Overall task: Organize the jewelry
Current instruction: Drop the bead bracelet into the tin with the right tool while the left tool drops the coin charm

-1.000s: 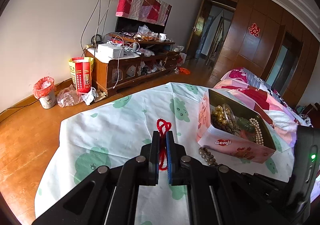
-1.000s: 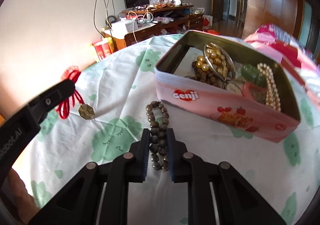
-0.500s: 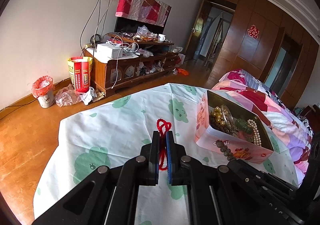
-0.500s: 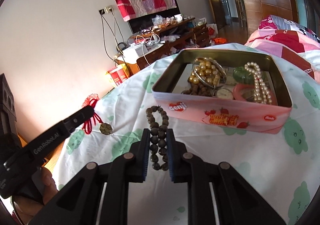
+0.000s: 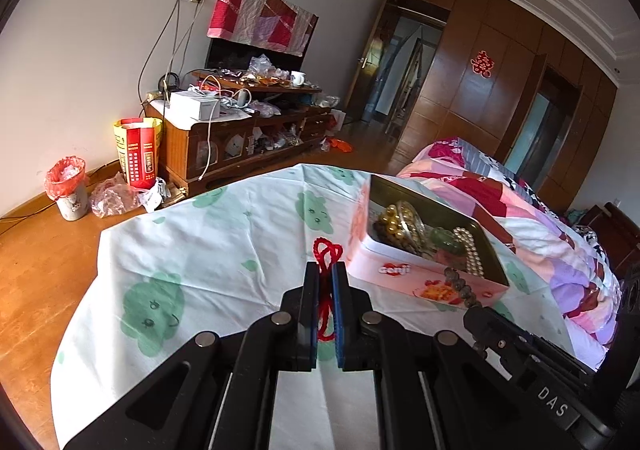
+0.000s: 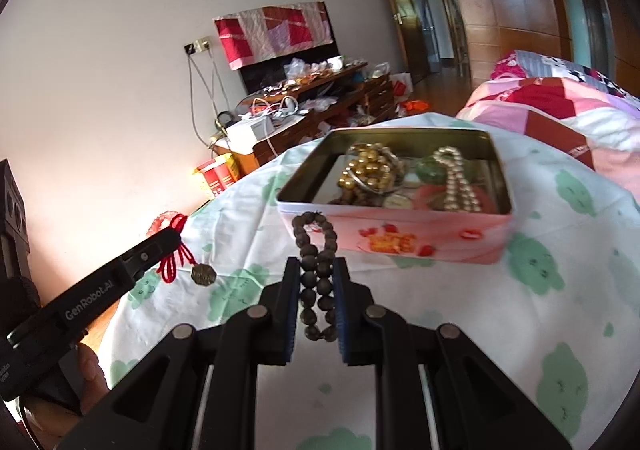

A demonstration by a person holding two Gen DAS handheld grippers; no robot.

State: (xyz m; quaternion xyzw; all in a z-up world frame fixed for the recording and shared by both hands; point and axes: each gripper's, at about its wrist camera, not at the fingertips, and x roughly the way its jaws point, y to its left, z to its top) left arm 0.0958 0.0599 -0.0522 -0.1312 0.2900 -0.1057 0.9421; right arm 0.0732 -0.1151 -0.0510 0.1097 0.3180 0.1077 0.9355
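The left hand-held gripper (image 5: 325,274) pinches a red cord (image 5: 327,254) (its pendant (image 6: 203,274) hidden in that view); the right hand-held gripper (image 6: 317,270) grips dark beads (image 6: 318,250) before the tin (image 6: 400,234).

Left gripper (image 5: 325,270) fingers (image 5: 310,282) pinch red cord (image 5: 326,290) above tablecloth (image 5: 224,250), pink tin (image 5: 400,274) just right.

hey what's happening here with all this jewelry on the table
A person is sorting jewelry with two handheld tools. The left tool is shut on a red cord charm whose brass pendant dangles. The right tool is shut on a dark wooden bead bracelet, held just before the pink Genji tin, which already holds pearls and gold beads.
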